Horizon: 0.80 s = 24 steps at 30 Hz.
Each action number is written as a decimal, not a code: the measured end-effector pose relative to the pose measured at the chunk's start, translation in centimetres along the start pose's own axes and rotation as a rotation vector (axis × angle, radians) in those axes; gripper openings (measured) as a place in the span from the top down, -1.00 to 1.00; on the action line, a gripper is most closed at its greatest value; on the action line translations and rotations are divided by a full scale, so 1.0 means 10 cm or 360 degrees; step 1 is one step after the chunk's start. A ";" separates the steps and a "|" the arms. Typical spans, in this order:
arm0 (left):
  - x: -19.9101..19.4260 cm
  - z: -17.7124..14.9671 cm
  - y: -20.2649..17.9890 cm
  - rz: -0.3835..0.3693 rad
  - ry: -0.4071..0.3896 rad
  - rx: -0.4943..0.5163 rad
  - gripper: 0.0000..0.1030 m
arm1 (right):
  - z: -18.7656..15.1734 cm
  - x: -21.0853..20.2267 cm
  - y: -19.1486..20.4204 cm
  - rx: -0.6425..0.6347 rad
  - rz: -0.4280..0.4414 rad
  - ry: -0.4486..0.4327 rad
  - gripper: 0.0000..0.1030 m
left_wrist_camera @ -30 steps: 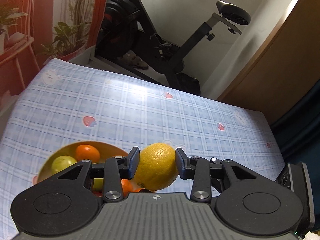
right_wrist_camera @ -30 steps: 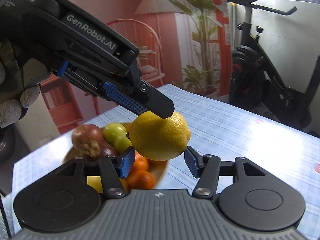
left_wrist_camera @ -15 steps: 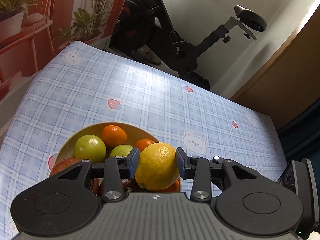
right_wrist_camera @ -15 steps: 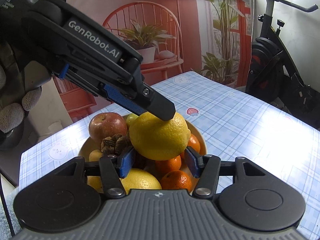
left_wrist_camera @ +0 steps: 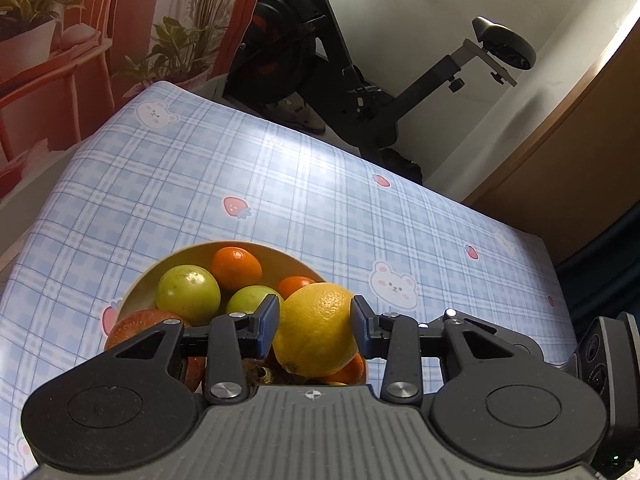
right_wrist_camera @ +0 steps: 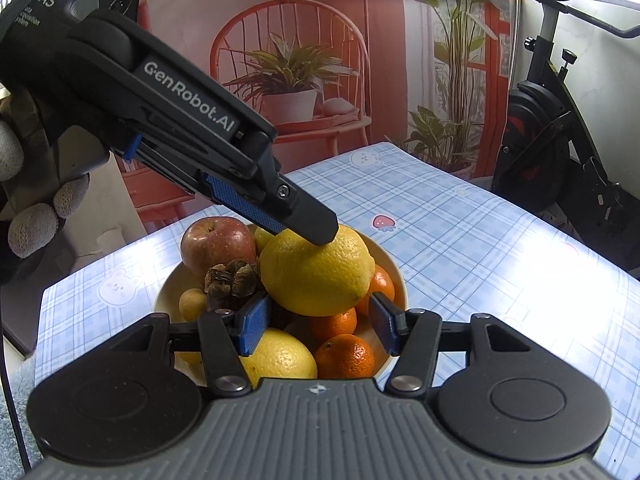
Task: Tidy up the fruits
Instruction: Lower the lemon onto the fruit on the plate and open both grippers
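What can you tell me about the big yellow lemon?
The lemon is big, oval and bright yellow, with dimpled skin and a small nub at one end. The left gripper holds it, jaws pressing its two sides, over the pile of fruit in the bowl. Whether it rests on the fruit beneath cannot be told. The right gripper is open just in front.

The left gripper points forward and slightly downward, its jaws closed on a lemon. The right gripper sits level, jaws parted with nothing between them; a gloved hand grips the left gripper's body
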<state>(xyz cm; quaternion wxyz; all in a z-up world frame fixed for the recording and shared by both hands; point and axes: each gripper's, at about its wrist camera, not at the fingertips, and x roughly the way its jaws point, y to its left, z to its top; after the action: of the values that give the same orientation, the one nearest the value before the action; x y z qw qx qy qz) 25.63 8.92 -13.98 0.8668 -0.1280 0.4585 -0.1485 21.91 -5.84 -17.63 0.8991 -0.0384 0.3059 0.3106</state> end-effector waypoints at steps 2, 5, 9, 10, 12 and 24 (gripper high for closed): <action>-0.02 0.00 -0.02 0.0014 -0.0007 0.0007 0.22 | -0.01 -0.02 -0.01 0.0004 -0.0004 -0.0003 -0.12; -0.05 0.00 -0.04 0.0035 -0.0019 0.0024 0.22 | -0.01 -0.04 -0.02 0.0015 -0.0011 -0.0006 -0.12; -0.12 -0.02 -0.08 0.0058 -0.0051 0.0053 0.17 | -0.02 -0.10 -0.01 0.0020 -0.0027 -0.0012 -0.12; -0.15 -0.02 -0.10 0.0065 -0.0060 0.0060 0.17 | -0.02 -0.12 0.00 0.0019 -0.0035 -0.0014 -0.12; -0.19 -0.04 -0.13 0.0079 -0.0076 0.0069 0.16 | -0.02 -0.15 0.00 0.0020 -0.0049 -0.0015 -0.15; -0.46 -0.14 -0.22 0.0165 -0.0178 0.0134 -0.01 | -0.04 -0.35 0.02 0.0035 -0.0128 -0.0018 -0.21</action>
<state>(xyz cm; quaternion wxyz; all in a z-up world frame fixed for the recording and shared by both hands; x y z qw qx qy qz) 21.69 8.47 -10.47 0.9023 -0.0755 0.4086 -0.1151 19.42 -7.64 -15.87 0.9130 -0.0390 0.3024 0.2709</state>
